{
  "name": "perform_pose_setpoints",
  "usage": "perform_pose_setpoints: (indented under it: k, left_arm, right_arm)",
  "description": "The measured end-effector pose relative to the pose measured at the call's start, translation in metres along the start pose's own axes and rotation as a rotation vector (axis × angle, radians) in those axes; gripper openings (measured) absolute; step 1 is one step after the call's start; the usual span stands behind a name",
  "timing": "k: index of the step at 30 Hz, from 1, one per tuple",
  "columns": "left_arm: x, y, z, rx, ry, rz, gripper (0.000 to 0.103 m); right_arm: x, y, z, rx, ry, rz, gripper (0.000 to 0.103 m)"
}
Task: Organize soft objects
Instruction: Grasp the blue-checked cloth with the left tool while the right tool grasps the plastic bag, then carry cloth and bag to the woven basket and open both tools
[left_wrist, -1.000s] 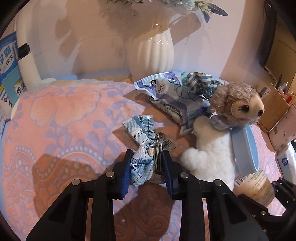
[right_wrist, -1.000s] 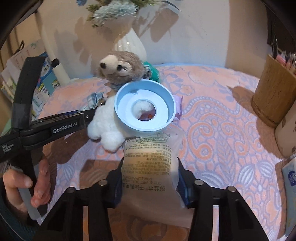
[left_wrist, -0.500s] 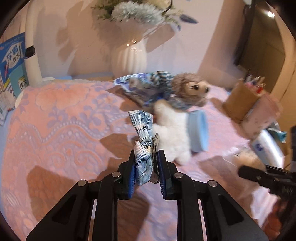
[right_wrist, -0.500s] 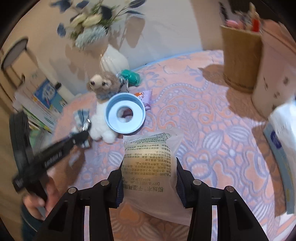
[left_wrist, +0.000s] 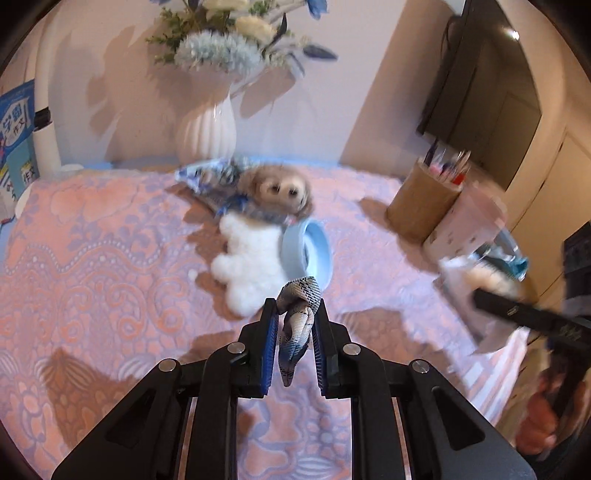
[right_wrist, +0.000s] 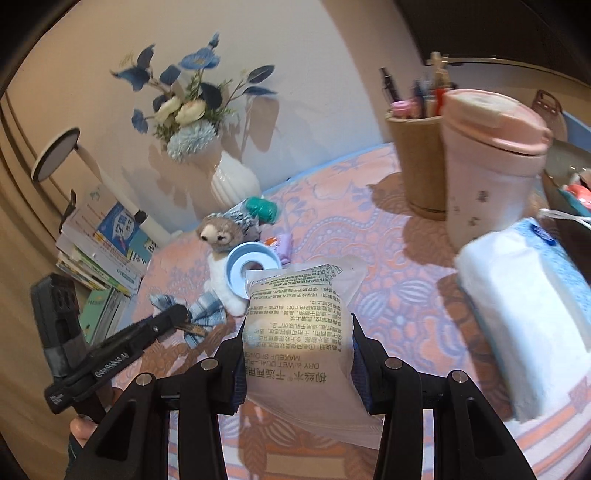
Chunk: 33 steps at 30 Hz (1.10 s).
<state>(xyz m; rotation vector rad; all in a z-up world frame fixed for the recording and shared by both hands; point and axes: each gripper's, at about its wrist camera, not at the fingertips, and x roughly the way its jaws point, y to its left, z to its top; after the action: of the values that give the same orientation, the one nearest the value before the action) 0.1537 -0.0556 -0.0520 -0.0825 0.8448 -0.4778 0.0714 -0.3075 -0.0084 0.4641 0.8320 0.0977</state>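
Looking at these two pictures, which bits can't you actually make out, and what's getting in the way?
- Left wrist view: the plush dog and pen holder are smeared by motion blur; the pens cannot be told apart.
- Left wrist view: the right claw is blurred, and its pouch is a pale smear.
- Right wrist view: the sponge pouch hides the cloth behind it.
- Right wrist view: the tissue pack is cut off by the edge.

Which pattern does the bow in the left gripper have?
Blue and white plaid bow, clearest in the right wrist view.
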Motion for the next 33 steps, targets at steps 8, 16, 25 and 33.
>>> perform_pose_setpoints:
  k: [8,16,25,33]
  left_arm:
    - [0.018,-0.007,-0.019,-0.007,0.081,0.032,0.019]
    - [0.038,-0.009,-0.025,-0.012,0.138,0.02,0.022]
    - [0.008,-0.04,-0.002,0.0,0.034,-0.087,0.013]
    - [-0.006,-0.144,0.052,0.167,-0.042,-0.258,0.013]
  right_arm:
    - [0.006,-0.017,-0.009,0.037,0.059,0.027,0.045]
    - [0.02,-0.008,-0.019,-0.02,0.131,0.014,0.045]
    - [-0.022,-0.01,-0.003,-0.036,0.01,-0.017,0.045]
    - [-0.102,-0.051,0.022,0.017,-0.186,-0.135,0.045]
